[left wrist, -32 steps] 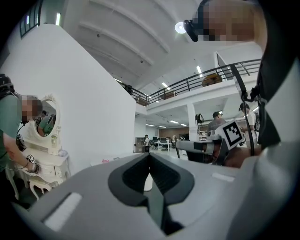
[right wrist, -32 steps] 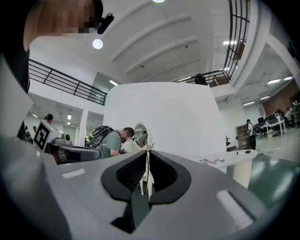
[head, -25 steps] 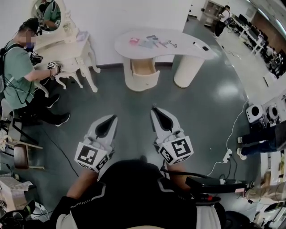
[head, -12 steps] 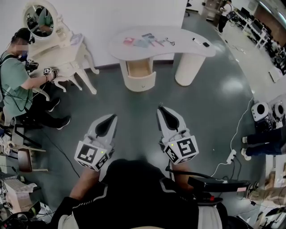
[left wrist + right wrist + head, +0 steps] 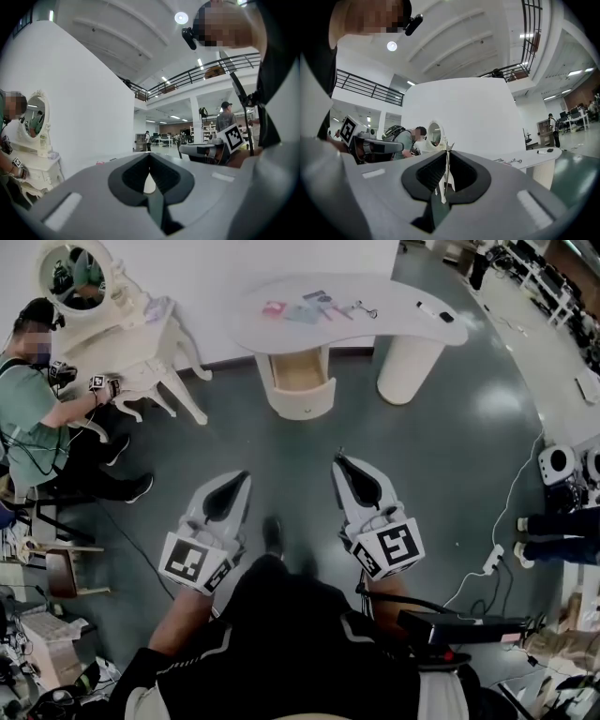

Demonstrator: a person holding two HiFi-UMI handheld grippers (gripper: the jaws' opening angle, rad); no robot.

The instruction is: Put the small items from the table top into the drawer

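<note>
The white curved table [image 5: 394,296] stands far ahead by the wall. On its top lie a pink item [image 5: 273,308], pale blue cards [image 5: 306,311], a metal clip [image 5: 362,307] and a small black item [image 5: 446,317]. Under the top, the drawer [image 5: 300,381] is pulled open and looks empty. My left gripper [image 5: 246,476] and right gripper [image 5: 338,461] hover over the grey floor, well short of the table. Both are shut with nothing between the jaws. The right gripper view shows the table [image 5: 534,159] off to its right, past the shut right gripper [image 5: 447,152].
A white dressing table with an oval mirror [image 5: 141,334] stands at the left, and a seated person in a green shirt [image 5: 28,409] works at it. A power strip with cable [image 5: 494,559] lies on the floor at right. My shoe [image 5: 272,535] shows between the grippers.
The table and drawer have come closer in the head view as I walk toward them. A shoe has stepped into view. Both grippers stay shut and level.
</note>
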